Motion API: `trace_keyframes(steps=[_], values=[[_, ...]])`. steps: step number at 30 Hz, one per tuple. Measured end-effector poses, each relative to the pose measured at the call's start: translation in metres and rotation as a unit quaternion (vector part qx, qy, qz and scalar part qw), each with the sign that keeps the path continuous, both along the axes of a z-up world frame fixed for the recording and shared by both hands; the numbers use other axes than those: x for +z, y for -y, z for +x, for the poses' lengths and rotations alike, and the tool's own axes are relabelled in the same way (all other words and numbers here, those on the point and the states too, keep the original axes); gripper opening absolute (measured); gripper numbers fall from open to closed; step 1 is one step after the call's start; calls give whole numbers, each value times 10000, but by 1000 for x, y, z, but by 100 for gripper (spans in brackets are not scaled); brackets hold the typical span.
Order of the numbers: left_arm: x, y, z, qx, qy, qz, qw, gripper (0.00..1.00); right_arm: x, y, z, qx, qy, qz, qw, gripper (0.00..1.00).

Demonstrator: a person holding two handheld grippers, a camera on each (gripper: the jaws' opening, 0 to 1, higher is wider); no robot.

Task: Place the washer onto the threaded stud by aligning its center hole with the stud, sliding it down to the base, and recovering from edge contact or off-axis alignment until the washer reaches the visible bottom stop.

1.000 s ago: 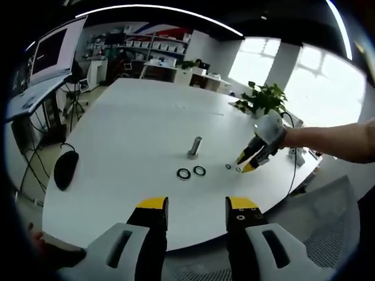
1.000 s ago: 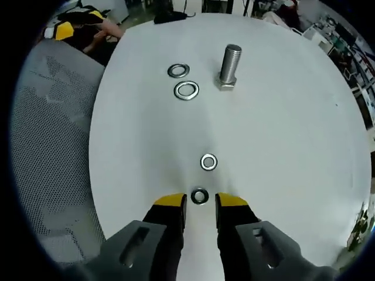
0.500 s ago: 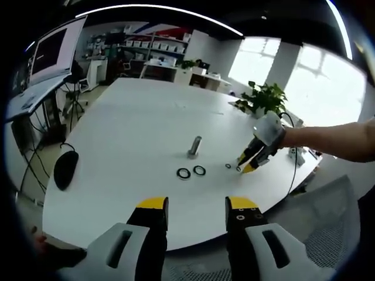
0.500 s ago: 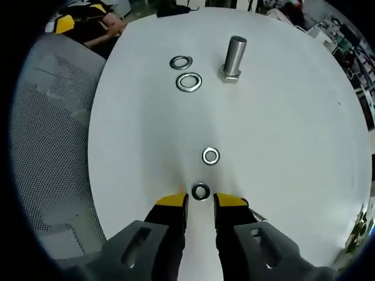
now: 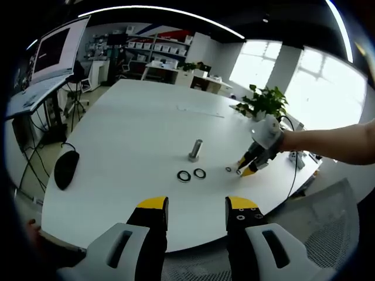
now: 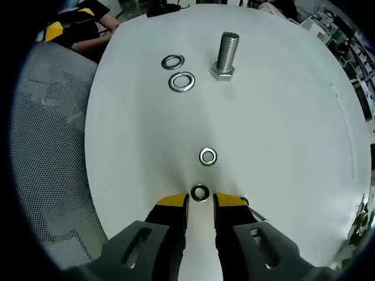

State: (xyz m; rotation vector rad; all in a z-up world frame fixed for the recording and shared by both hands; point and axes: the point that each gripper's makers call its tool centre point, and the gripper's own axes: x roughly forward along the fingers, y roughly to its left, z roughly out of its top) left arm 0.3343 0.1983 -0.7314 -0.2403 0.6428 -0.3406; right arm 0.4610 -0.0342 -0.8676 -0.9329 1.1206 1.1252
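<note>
The white worktop (image 6: pixel 281 146) carries everything. The threaded stud (image 6: pixel 225 54) stands upright on its hex base near the middle, long axis vertical, threaded end up; in the left gripper view it is the small post (image 5: pixel 194 150) beyond the two larger rings.

A bare forearm (image 5: pixel 328 140) reaches in from the right of the left gripper view, holding the right tongs (image 5: pixel 246 170) angled down with their yellow tips at the worktop. In the right gripper view these tongs (image 6: pixel 199 202) are spread, jaws parted, with a small washer (image 6: pixel 200 193) lying flat on the worktop just at the tips, between them; whether the jaws touch it I cannot tell. A second small washer (image 6: pixel 208 156) lies flat just beyond it, in line toward the stud.

Two larger washers (image 6: pixel 181 81) and (image 6: pixel 173 61) lie flat beside the stud's base, apart from it.

The left tongs (image 5: pixel 190 205) hang spread above the near edge, holding nothing, well apart from the stud.

A black mouse (image 5: pixel 66 168) rests at the worktop's left edge.
</note>
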Motion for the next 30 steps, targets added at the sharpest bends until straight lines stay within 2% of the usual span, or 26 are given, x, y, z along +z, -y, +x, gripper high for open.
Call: trace_keyframes(steps=[12,19,30], values=[[1,0,1,7,29,-24,10000,37,-1,-1,-1,46,69,3,10000,14],[1,0,0,-14,21,-11,10000,37,0,4,-10,159,21,-76,9998,14],[-1,1,0,-35,-13,2,10000,37,25,17,-17,102,51,169,9998,14]])
